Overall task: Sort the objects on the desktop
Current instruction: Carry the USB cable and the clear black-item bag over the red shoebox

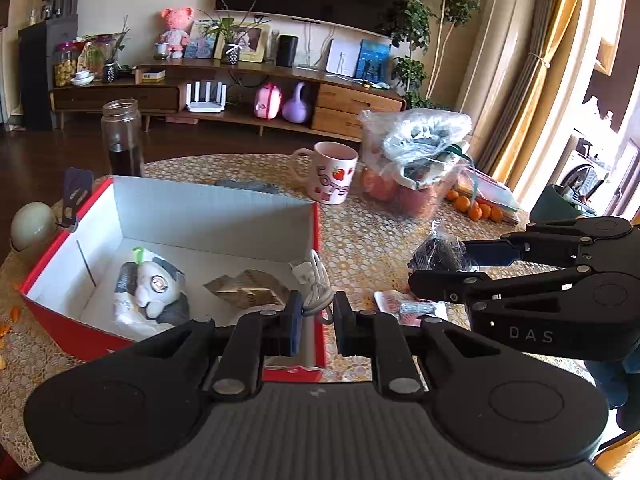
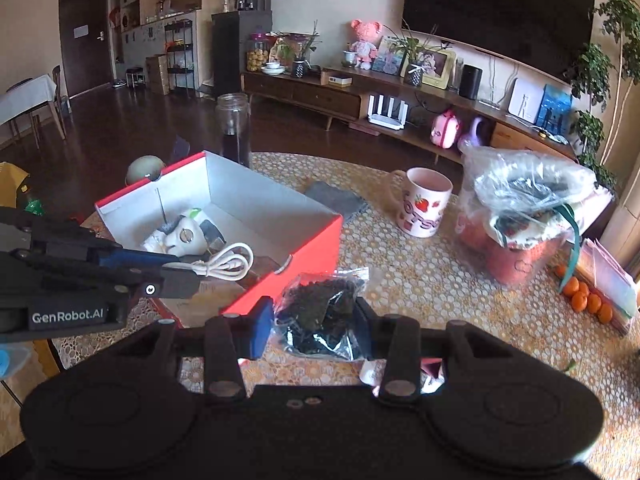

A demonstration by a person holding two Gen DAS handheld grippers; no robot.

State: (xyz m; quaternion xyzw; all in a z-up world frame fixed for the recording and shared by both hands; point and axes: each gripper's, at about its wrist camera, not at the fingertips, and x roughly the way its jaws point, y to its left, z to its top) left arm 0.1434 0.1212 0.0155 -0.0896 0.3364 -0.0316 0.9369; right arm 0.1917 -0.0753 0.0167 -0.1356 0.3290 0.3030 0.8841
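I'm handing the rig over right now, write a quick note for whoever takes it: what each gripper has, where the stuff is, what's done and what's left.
Left gripper: shut on the coiled white USB cable, held over the near right corner of the red box.
Right gripper: shut on a clear bag of dark pieces, held above the table just right of the box.
Done: a white and grey plush toy and a brown paper packet lie in the box.
Left: drop the cable and the bag in. A small packet on the table under the right gripper may need sorting too. The strawberry mug and the fruit bags stand untouched.
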